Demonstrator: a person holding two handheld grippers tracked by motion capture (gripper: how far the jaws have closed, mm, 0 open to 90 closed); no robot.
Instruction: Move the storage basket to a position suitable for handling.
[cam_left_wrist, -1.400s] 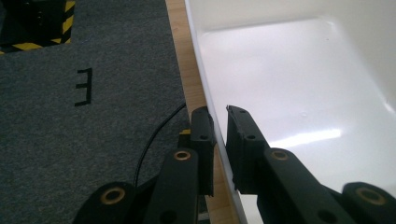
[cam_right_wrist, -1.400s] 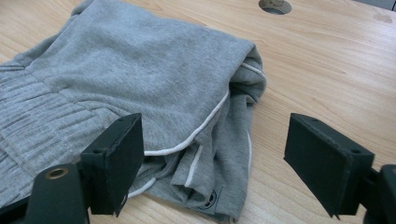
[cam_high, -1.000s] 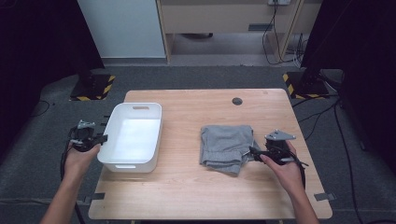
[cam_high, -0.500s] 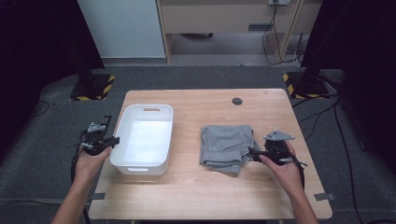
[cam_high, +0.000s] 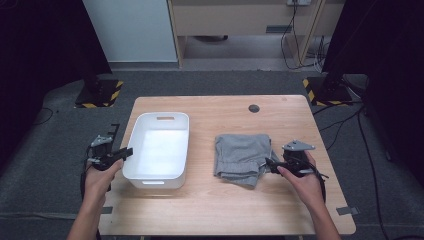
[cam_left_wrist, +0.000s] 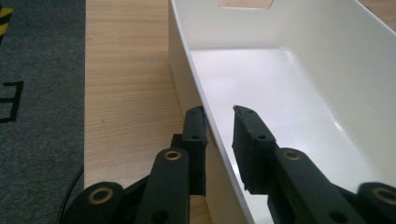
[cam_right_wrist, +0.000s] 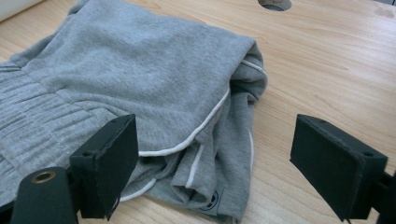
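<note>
A white plastic bin (cam_high: 156, 183) stands empty on the left half of the wooden table (cam_high: 225, 207). My left gripper (cam_high: 123, 140) straddles the bin's left wall (cam_left_wrist: 184, 60). One jaw is outside and one inside, with a gap at the inner pad (cam_left_wrist: 247, 135); the jaws have just been opening. A folded grey garment (cam_high: 242, 155) with white piping lies right of centre. My right gripper (cam_high: 270, 164) sits at its right edge, open wide. In the right gripper view, the near corner of the garment (cam_right_wrist: 140, 70) lies between the jaws of my right gripper (cam_right_wrist: 215, 126), untouched.
A round cable hole (cam_high: 254, 108) sits in the table near its far edge, behind the garment. Dark carpet surrounds the table, and the left gripper's hand hangs over the table's left edge. Bare wood runs along the front of the table.
The bin and my left gripper have shifted right, toward the table's middle. The left jaws have spread slightly off the wall. The right gripper and garment have stayed put.
</note>
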